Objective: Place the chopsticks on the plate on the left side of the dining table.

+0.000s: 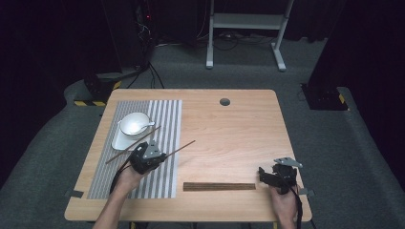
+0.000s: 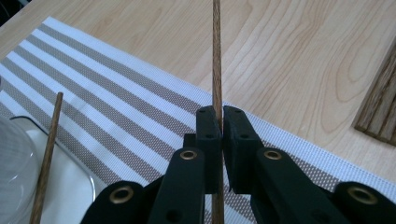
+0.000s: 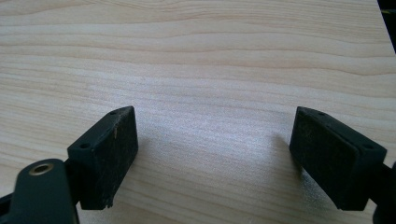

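My left gripper (image 1: 157,155) (image 2: 220,122) is shut on a dark wooden chopstick (image 1: 182,147) (image 2: 216,56), which points away over the edge of the striped placemat (image 1: 167,119) (image 2: 116,107). A second chopstick (image 1: 133,144) (image 2: 46,158) lies slanted across a white plate (image 1: 120,142) (image 2: 70,186). On that plate stands a white bowl (image 1: 133,125) with a spoon (image 1: 146,125) in it. My right gripper (image 1: 261,174) (image 3: 215,149) is open just above bare tabletop at the front right, with nothing between its jaws.
A long dark wooden strip (image 1: 219,186) (image 2: 380,107) lies near the front edge of the table (image 1: 229,124), between the two grippers. A round cable hole (image 1: 224,101) sits at the back. A white desk frame (image 1: 246,21) stands on the floor beyond.
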`<state>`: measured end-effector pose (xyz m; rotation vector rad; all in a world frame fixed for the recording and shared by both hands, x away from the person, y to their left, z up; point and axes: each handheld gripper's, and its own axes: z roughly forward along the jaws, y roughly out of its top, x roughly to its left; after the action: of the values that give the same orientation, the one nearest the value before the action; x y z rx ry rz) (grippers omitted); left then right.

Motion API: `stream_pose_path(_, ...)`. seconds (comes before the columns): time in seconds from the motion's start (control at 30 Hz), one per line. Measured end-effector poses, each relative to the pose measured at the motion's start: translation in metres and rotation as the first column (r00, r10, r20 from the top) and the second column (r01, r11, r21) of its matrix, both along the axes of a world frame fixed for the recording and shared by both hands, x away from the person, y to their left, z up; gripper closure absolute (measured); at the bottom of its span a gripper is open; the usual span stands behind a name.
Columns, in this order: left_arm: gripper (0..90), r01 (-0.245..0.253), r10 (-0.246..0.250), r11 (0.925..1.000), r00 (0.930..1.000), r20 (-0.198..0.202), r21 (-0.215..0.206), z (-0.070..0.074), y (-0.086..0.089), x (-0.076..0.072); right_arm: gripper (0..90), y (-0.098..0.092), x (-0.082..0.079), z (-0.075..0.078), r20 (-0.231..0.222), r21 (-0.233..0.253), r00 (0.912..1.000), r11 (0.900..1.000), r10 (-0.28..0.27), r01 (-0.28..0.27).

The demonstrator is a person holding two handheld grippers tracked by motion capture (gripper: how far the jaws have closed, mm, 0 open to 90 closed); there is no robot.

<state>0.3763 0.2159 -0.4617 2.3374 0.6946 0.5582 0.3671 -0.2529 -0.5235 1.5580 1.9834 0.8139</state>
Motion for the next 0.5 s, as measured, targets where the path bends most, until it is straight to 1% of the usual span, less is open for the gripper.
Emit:
stream_pose_path(0.27, 85.1, -0.037, 0.037, 0.9993, 0.9993, 0.001, 0.006, 0.0, 0.014, 0.001, 14.8, 0.0, 0.0, 0.0, 0.0, 0.0, 1.0, 1.0, 0.0, 0.0)
stream_pose_path(0.5, 85.1, -0.073, 0.073, 0.9973, 0.9973, -0.004, 0.013, -0.002, 0.026, 0.003, 14.8, 0.0, 0.0, 0.0, 0.0, 0.0, 1.0, 1.0, 0.0, 0.0)
